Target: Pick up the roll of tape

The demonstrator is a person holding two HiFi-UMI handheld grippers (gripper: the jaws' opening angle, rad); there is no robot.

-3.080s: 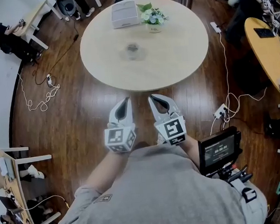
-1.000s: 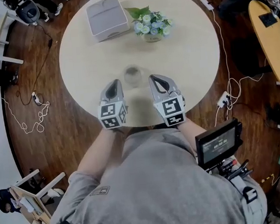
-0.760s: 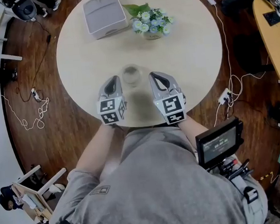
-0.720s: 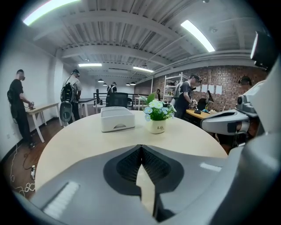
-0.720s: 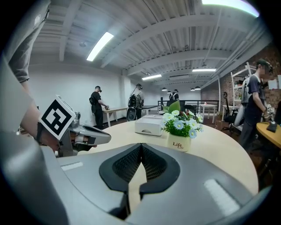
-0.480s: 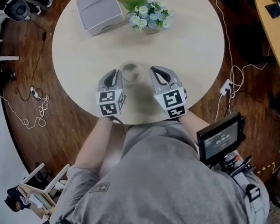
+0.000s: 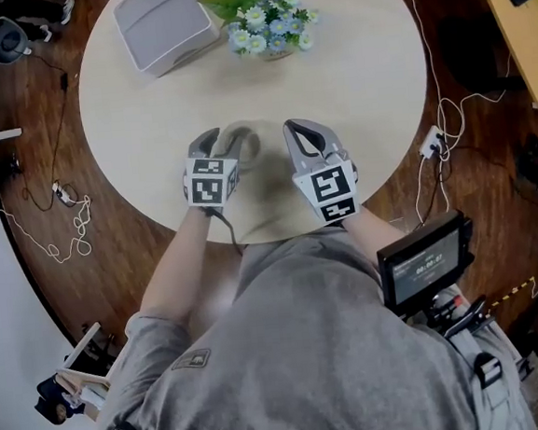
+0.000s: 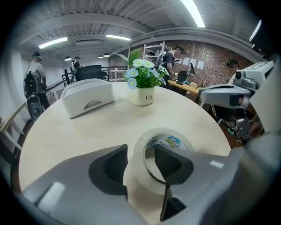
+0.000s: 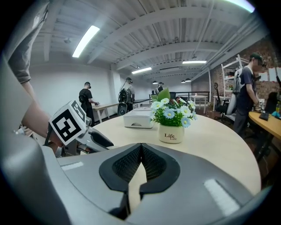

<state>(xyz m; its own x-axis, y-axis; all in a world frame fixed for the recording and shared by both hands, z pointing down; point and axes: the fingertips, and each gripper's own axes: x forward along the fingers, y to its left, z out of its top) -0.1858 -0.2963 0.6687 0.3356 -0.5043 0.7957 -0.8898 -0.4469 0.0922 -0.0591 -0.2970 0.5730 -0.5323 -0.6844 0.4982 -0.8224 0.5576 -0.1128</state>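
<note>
Jaws on your left gripper, just spread apart, straddle the eight-o'clock wall of the roll of tape, ready to clamp; right gripper idles, jaws together.

A pale round table stands on a dark wooden floor. Near its far edge, a white pot of flowers sits beside a grey box, possibly a tissue holder. A power strip lies right of the table.
</note>
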